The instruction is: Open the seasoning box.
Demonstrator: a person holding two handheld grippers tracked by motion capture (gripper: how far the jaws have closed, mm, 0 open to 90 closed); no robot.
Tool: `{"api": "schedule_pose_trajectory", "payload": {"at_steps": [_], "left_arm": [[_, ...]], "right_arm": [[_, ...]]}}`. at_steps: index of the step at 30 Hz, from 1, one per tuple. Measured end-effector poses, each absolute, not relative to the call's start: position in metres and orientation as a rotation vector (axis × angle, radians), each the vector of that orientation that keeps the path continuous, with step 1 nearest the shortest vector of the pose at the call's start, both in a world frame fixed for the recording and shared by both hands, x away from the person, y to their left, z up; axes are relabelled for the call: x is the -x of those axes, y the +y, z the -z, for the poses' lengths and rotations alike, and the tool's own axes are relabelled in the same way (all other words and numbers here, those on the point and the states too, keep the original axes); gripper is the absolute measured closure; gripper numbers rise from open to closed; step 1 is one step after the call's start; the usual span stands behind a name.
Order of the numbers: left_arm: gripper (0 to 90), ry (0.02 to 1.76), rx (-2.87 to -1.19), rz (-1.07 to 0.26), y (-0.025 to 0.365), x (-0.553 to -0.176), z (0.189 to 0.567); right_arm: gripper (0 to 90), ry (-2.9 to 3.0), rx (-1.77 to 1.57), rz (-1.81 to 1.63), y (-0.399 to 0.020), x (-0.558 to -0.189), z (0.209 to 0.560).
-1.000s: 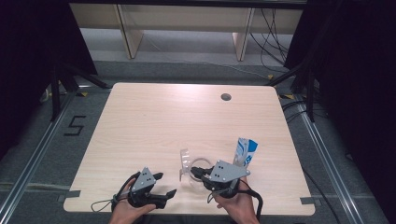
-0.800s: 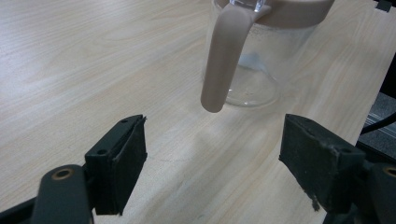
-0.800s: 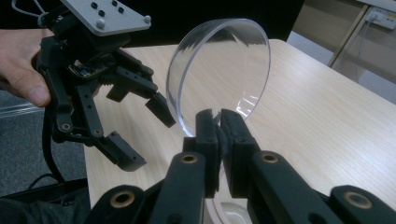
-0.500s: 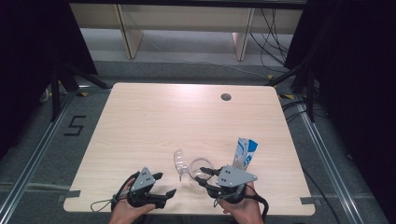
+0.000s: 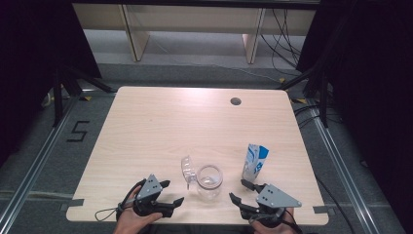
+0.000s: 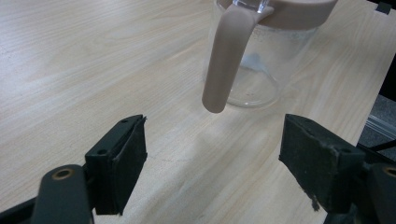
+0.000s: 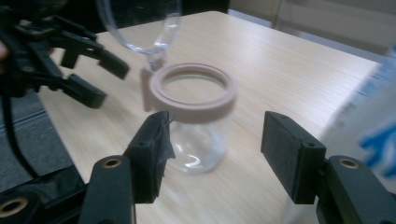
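Observation:
A clear glass jug (image 5: 209, 181) with a beige rim and handle stands near the table's front edge, its clear lid (image 5: 186, 168) tipped up on the left. My left gripper (image 5: 174, 191) is open just left of it, facing the handle (image 6: 226, 56) with nothing between its pads. My right gripper (image 5: 237, 189) is open to the right of the jug and apart from it. Its jaws have just been opening, and the jug (image 7: 194, 121) stands beyond them, untouched. A blue and white carton (image 5: 254, 162) stands upright just behind the right gripper.
The light wooden table (image 5: 146, 126) has a round cable hole (image 5: 235, 101) at the back right. The carton (image 7: 373, 130) is close on the right gripper's right side. Dark stands and cables flank the table on the floor.
My right gripper has drawn back from the jug toward the front right, and its jaws have gone from shut to open. The left gripper and the jug have stayed put.

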State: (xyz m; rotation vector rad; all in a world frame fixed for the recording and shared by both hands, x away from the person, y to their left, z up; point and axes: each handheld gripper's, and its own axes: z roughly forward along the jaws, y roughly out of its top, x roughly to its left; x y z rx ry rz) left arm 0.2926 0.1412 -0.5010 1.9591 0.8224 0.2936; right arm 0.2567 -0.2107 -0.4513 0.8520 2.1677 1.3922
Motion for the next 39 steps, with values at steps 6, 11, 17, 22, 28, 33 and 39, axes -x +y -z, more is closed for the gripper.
{"api": "schedule_pose_trajectory", "payload": {"at_steps": [6,11,17,22,28,33,39], "left_arm": [[22.2,0.843,-1.957,-0.291,0.141,-0.292,0.501],[22.2,0.841,-1.960,-0.280,0.141,-0.292,0.501],[22.3,0.846,-1.956,-0.280,0.140,-0.293,0.502],[22.2,0.843,-1.985,-0.301,0.141,-0.293,0.501],[22.2,0.850,-1.956,-0.278,0.139,-0.293,0.502],[22.1,0.845,-1.965,-0.287,0.140,-0.293,0.503],[21.9,0.852,-1.959,-0.288,0.140,-0.293,0.503]], "right_arm": [[40.1,2.097,-0.950,-1.366,-0.224,-0.253,0.455],[30.9,2.027,-1.046,-1.278,-0.235,-0.258,0.458],[27.2,1.954,-1.119,-1.271,-0.247,-0.268,0.465],[21.4,1.915,-1.146,-1.213,-0.251,-0.277,0.470],[19.4,1.918,-1.155,-1.204,-0.247,-0.285,0.475],[16.6,1.920,-1.172,-1.187,-0.243,-0.291,0.477],[15.8,1.886,-1.183,-1.172,-0.239,-0.300,0.482]]}}
